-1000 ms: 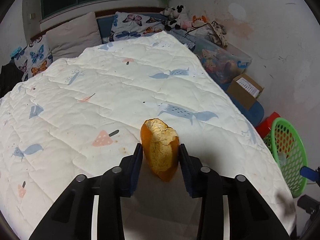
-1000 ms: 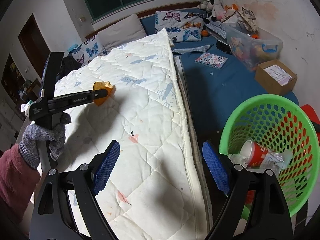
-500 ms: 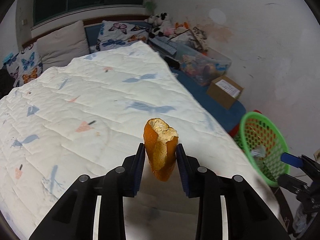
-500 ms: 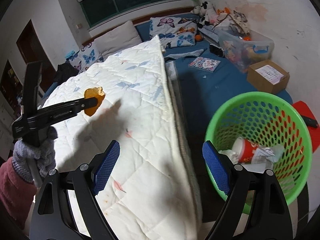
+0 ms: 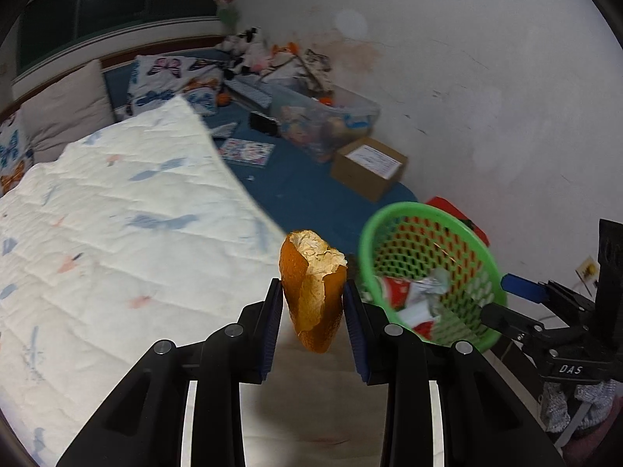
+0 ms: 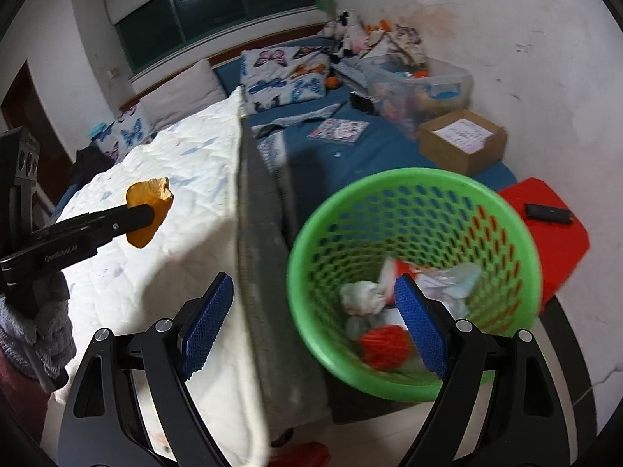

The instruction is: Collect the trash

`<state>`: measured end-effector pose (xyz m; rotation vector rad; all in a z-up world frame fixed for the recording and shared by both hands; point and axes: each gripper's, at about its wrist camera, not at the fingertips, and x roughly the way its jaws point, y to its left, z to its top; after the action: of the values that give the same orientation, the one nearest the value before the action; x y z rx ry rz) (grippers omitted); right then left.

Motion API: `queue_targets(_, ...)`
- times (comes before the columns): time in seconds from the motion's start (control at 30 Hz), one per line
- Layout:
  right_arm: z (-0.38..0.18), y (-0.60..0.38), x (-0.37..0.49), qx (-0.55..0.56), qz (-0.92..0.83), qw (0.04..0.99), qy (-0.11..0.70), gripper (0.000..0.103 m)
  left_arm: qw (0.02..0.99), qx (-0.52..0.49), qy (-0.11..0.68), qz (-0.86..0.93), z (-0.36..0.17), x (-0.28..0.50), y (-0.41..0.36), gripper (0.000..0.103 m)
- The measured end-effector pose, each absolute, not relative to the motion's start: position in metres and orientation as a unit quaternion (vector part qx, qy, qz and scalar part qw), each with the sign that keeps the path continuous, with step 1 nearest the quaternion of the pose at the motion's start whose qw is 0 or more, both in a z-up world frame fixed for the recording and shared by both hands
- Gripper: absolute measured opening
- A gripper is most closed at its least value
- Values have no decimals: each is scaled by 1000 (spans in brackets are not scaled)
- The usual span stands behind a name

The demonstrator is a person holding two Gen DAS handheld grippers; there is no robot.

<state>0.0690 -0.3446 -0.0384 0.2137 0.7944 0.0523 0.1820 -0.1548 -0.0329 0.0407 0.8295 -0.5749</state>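
Observation:
My left gripper (image 5: 313, 311) is shut on an orange peel (image 5: 311, 292), held upright above the right edge of the white quilted bed (image 5: 117, 241). The peel (image 6: 150, 210) and the left gripper also show in the right wrist view, over the bed, left of the basket. A green mesh trash basket (image 5: 428, 272) stands on the floor to the right of the bed; it (image 6: 412, 272) holds crumpled paper, a red-and-white cup and other trash. My right gripper (image 6: 311, 327) is open and empty, just above the basket's near-left rim.
A cardboard box (image 6: 463, 140) and a clear plastic bin of toys (image 6: 416, 85) sit on the blue mat beyond the basket. A red stool (image 6: 553, 233) with a black remote stands right of the basket. Pillows lie at the bed's head.
My left gripper has carried the peel rightward from the middle of the bed to its right edge, nearer the basket. My right gripper has moved closer over the basket.

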Motion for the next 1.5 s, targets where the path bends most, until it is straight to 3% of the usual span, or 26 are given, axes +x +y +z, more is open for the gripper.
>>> queue_targets(0.7,-45,-408,25,136,-41,914,380,84,831,55,434,-344,-61,172,-278,32)
queue_targets(0.9,-47,-411,21,142,-43,912,382,84,830,51,435,-346,-64,170,-279,37)
queue_targets(1.0,-48,-409,20,142,-40,912,382,84,831,43,432,-348,-61,169,-275,49)
queue_targets(1.5,-38,-391,19,136,-21,916,376,84,859,39,408,-308,-37,151,-224,51)
